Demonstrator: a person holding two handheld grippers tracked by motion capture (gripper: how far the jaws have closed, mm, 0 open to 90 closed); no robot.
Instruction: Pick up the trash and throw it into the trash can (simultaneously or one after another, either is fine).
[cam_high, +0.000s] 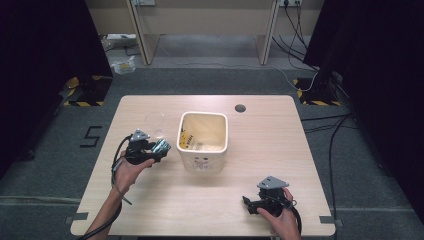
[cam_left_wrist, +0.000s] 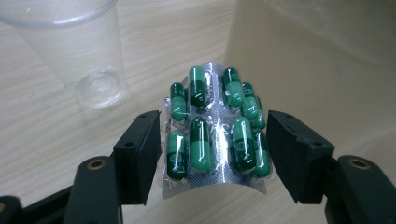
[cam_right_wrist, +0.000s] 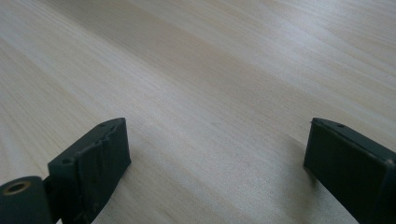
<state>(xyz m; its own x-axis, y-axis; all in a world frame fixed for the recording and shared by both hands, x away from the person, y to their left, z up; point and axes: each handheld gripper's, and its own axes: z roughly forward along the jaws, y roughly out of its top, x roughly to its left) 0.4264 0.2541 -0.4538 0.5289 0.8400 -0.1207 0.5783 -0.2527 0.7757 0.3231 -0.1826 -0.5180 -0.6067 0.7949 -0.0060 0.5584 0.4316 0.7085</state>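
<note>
Green capsules in a foil blister pack (cam_left_wrist: 212, 128), bowed between the left gripper (cam_left_wrist: 215, 154) jaws, pads pinching its two long edges. Pack is off the table (cam_high: 150, 200), near the left edge, beside the cream bin (cam_high: 203, 141) at table centre. Judgement: pickup done; drop into bin left. Right gripper (cam_right_wrist: 217, 154) idle near the front right corner, jaws spread over bare wood. Left gripper view adds a clear plastic cup (cam_left_wrist: 77, 51) just behind the pack; high view shows scraps already in the bin.
</note>
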